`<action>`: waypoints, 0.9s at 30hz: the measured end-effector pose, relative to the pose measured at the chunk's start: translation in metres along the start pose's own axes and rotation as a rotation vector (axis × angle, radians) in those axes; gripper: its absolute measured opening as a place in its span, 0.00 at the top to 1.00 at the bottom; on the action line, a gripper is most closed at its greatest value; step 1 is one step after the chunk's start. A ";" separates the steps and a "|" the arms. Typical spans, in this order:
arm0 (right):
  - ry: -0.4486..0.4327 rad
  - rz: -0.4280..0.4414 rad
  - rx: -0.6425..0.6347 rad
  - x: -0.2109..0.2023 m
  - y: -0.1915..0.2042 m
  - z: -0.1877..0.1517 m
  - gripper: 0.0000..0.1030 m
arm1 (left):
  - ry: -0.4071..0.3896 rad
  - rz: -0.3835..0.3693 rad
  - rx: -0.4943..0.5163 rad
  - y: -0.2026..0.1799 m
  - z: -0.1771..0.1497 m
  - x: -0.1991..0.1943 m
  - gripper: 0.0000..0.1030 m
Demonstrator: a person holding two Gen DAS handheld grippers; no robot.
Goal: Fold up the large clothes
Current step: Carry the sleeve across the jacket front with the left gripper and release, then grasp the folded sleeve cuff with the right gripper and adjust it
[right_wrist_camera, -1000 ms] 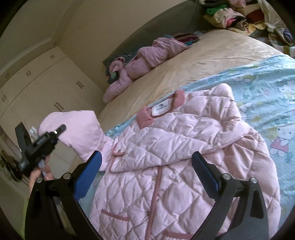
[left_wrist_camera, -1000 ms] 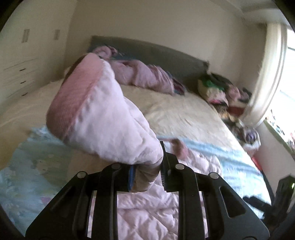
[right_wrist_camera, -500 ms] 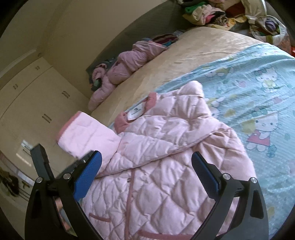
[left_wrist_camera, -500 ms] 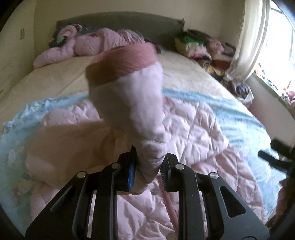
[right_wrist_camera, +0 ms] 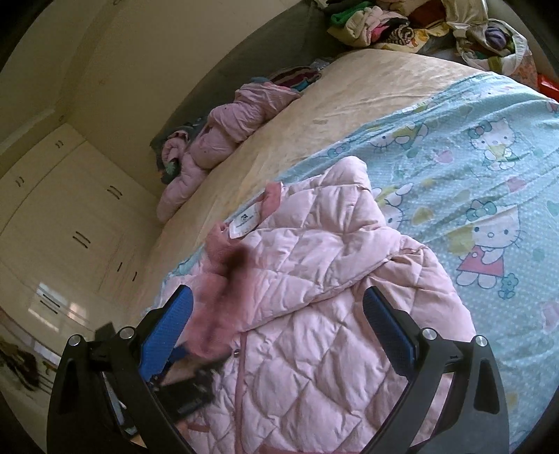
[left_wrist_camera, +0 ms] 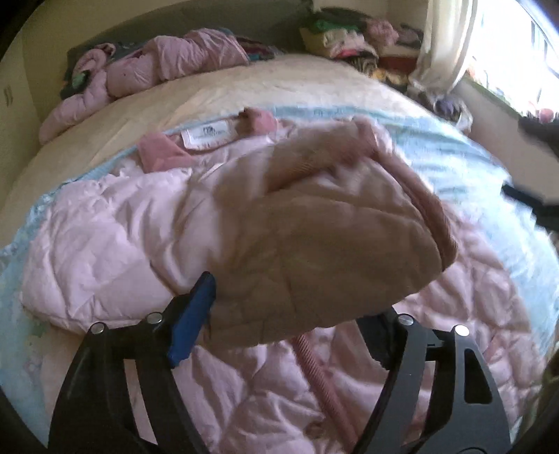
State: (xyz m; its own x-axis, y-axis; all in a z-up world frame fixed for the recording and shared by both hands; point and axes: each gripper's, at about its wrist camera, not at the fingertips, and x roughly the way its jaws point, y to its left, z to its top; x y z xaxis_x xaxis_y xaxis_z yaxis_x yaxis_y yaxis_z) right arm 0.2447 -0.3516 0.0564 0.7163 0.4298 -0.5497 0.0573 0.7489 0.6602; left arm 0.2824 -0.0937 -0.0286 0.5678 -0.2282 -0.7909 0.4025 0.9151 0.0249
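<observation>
A pink quilted jacket [left_wrist_camera: 104, 244] lies front up on a blue cartoon-print sheet [right_wrist_camera: 471, 174], its collar label [left_wrist_camera: 206, 134] towards the headboard. Its sleeve [left_wrist_camera: 314, 244], blurred, drapes across the jacket's chest. My left gripper [left_wrist_camera: 284, 328] is just behind the sleeve's end, jaws opening wide; the sleeve lies loose between them and hides the right fingertip. In the right wrist view the jacket [right_wrist_camera: 314, 314] fills the foreground. My right gripper [right_wrist_camera: 277, 331] hovers open above it with nothing gripped. The blurred sleeve [right_wrist_camera: 213, 307] falls past its left pad.
A second pink padded garment [left_wrist_camera: 167, 63] is bunched at the head of the beige bed [left_wrist_camera: 244, 90]. A heap of mixed clothes [right_wrist_camera: 384, 24] sits in the far corner by the curtain [left_wrist_camera: 443, 45]. White wardrobes [right_wrist_camera: 70, 209] line the wall beside the bed.
My left gripper came down and swung the sleeve over onto the jacket, then spread its jaws and let the sleeve go. The right gripper stayed open and shifted slightly.
</observation>
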 end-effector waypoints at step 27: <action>0.269 0.065 0.106 0.144 0.023 -0.006 0.62 | -0.117 0.120 -0.436 0.201 -0.046 -0.122 0.09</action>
State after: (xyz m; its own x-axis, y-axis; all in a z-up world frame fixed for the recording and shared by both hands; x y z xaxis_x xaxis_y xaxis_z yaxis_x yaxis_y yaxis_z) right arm 0.3451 -0.2700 -0.0106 0.5115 0.6041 -0.6110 0.1001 0.6643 0.7407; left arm 0.2611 0.1336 0.0452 0.6789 -0.1248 -0.7236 0.0032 0.9860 -0.1670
